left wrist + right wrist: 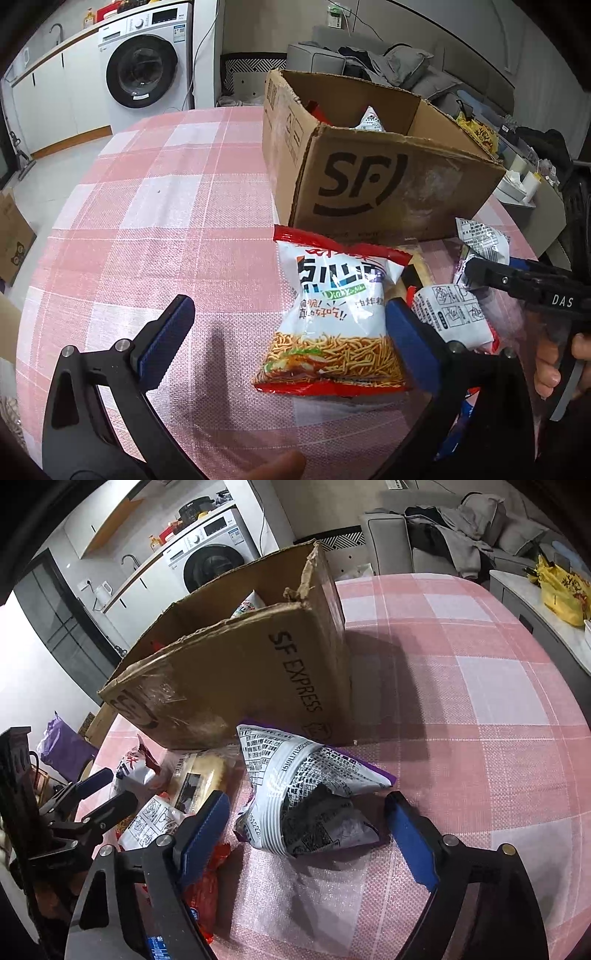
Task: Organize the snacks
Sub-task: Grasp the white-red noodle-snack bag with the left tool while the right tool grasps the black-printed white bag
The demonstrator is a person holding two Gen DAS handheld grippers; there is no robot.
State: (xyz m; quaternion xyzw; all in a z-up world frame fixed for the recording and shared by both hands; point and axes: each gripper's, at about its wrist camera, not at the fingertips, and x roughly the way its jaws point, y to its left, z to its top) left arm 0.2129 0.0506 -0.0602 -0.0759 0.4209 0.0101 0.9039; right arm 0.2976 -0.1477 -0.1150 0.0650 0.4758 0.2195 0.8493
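- The noodle-snack bag (332, 317) is lying flat on the checked tablecloth (147, 206), just in front of the cardboard box (369, 177) (presumably its destination).
- The left gripper (288, 325) is standing apart, one pad beside the bag's edge, straddling it for a grab.
- The right gripper (306, 823) is bracketing the crumpled purple-edged packet (314, 797), pads not yet pressing.

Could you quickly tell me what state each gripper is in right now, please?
Left gripper: open, noodle snack bag between its fingers, not clamped.
Right gripper: open around the purple-edged snack bag, not gripping.
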